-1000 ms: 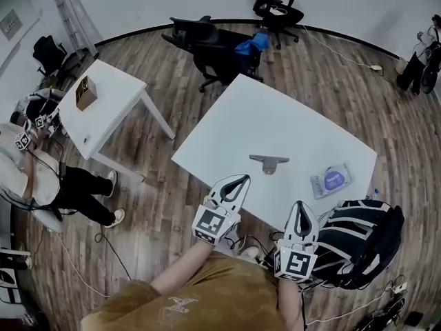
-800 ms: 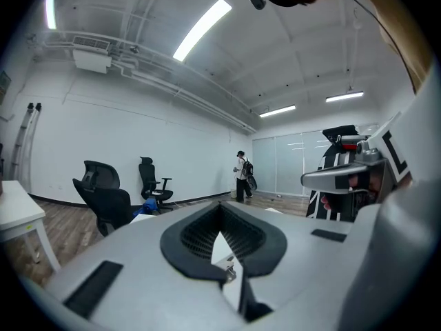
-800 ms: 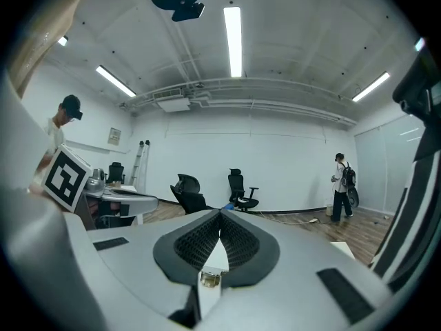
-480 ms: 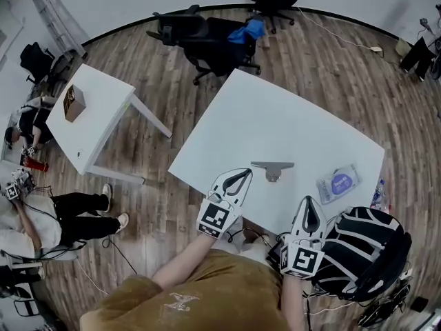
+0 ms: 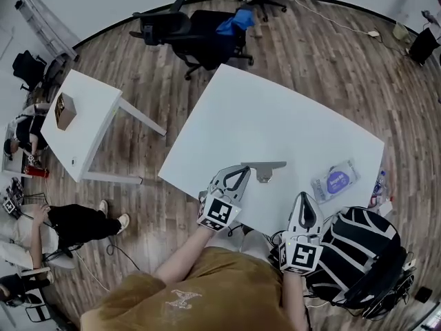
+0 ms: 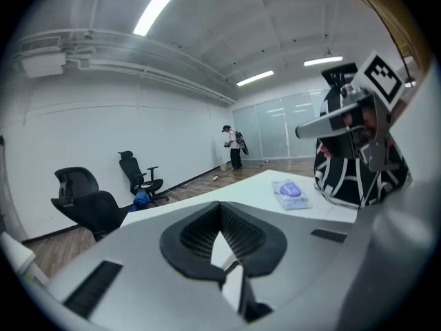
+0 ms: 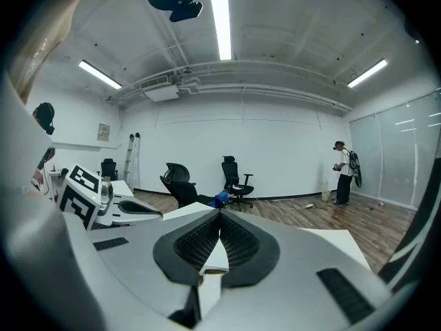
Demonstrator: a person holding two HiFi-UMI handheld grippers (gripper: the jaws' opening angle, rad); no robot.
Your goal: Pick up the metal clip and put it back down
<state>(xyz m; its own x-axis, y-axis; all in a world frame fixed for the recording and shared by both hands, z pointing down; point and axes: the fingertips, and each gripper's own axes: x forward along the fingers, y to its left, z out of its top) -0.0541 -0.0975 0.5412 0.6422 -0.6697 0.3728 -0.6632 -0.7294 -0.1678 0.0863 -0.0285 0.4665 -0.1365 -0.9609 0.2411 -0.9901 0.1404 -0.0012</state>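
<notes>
The metal clip [image 5: 263, 170] is a grey T-shaped piece lying flat on the white table [image 5: 275, 123] near its front edge. My left gripper [image 5: 243, 171] is shut and holds nothing. Its tips sit just beside the clip's left end, and I cannot tell whether they touch it. In the left gripper view the left gripper [image 6: 220, 209] has its jaws meeting at the tips. My right gripper [image 5: 303, 198] hovers at the table's front edge, right of the clip and apart from it. In its own view the right gripper [image 7: 220, 216] is shut and empty.
A pack of wipes [image 5: 335, 181] lies on the table right of the clip. A black-and-white backpack [image 5: 358, 254] sits by the table's right corner. Office chairs [image 5: 189, 33] stand beyond the table. A small white table [image 5: 83, 123] with a box [image 5: 64, 110] is at the left.
My left gripper has moved forward, and its tips have come up to the clip's left end. The right gripper has stayed near the table's front edge. The clip lies where it was.
</notes>
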